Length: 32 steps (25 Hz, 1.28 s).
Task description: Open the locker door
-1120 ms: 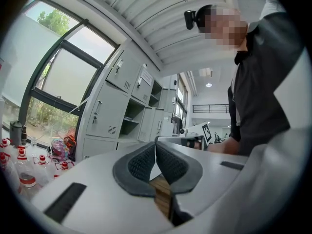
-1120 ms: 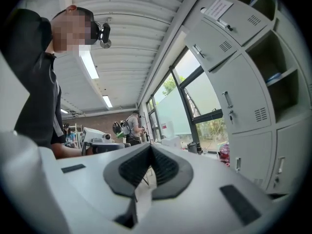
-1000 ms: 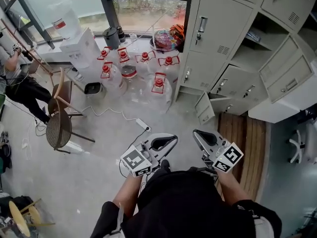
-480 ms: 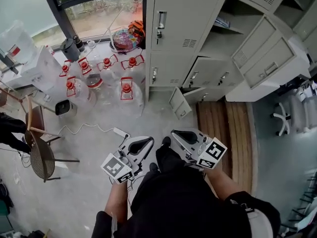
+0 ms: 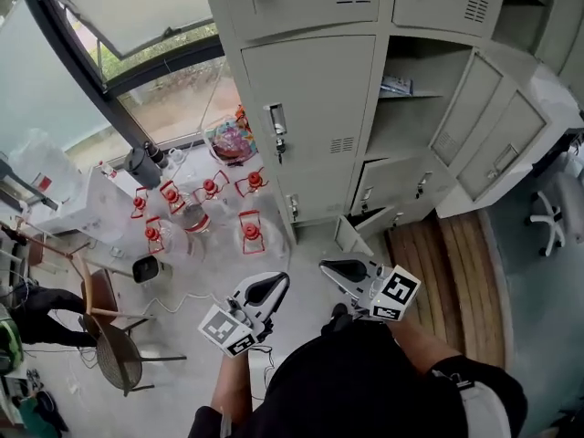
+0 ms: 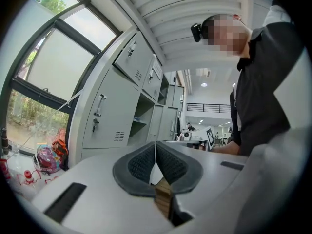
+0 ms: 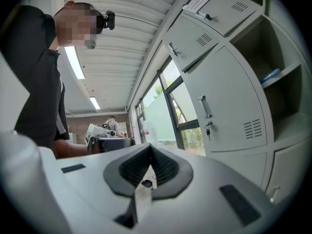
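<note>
Locker door (image 5: 315, 117): grey sheet-metal panel, far centre, in the left column of the locker bank (image 5: 438, 89), just right of the window (image 5: 128, 7). It's shut. Prob. light but stiff, swinging on hinges. The handle sits on its left edge, so hinges are likely on the right. Paint looks smooth, so the flat face gives no grip. Take hold at the upright pull handle (image 5: 276, 119), w/ a key (image 5: 281, 149) hanging just below. The latch may need a firm tug.

Left gripper (image 5: 272, 286): near, close to the person's body, well apart from the door. Pads are pressed together at the tips, nothing btw them.

Right gripper (image 5: 338, 269): near, just right of the other, also well short of the door. Jaws fully closed, empty.

Whichever one takes the handle must spread its jaws first.
</note>
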### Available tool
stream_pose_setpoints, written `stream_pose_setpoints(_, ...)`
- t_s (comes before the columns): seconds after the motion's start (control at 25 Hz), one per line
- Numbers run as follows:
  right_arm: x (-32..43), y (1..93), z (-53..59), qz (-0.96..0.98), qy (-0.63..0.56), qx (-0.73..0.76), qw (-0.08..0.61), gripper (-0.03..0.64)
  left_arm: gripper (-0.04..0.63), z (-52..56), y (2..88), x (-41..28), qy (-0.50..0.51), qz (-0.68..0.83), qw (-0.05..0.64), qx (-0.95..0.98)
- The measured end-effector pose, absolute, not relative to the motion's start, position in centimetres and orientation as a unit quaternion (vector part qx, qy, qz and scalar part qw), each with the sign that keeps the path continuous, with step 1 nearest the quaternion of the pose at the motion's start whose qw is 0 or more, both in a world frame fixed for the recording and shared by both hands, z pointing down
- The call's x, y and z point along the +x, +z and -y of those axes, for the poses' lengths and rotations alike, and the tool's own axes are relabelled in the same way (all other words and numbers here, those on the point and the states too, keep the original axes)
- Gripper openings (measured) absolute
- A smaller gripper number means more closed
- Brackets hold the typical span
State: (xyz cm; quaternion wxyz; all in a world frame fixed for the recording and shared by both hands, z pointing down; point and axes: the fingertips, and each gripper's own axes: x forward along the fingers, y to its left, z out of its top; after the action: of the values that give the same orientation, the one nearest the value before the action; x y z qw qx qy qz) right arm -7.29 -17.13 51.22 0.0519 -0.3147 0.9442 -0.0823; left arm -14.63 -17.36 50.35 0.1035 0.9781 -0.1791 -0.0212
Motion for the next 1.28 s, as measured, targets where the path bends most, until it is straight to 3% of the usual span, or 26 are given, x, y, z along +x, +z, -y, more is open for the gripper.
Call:
stream_pose_setpoints(0.6,-6.2,45.8,29.8,-0.953,-0.043,-0.29,0.073,0.012,0.018,31.2,44.9,-15.7,-0.03,0.197,0.081,0.977)
stream_pose_setpoints(1.0,-4.3,31.5,33.7,-0.922,0.066,-0.368,0.099,0.014,0.02,38.5,37.2,-17.9,-0.002,0.135,0.008,0.991)
stream_pose_setpoints(1.28,-3.8,21.6,33.5,-0.904,0.204,-0.373,0.036,0.015,0.02,39.9,30.5,-18.1,-0.002,0.115,-0.003,0.993)
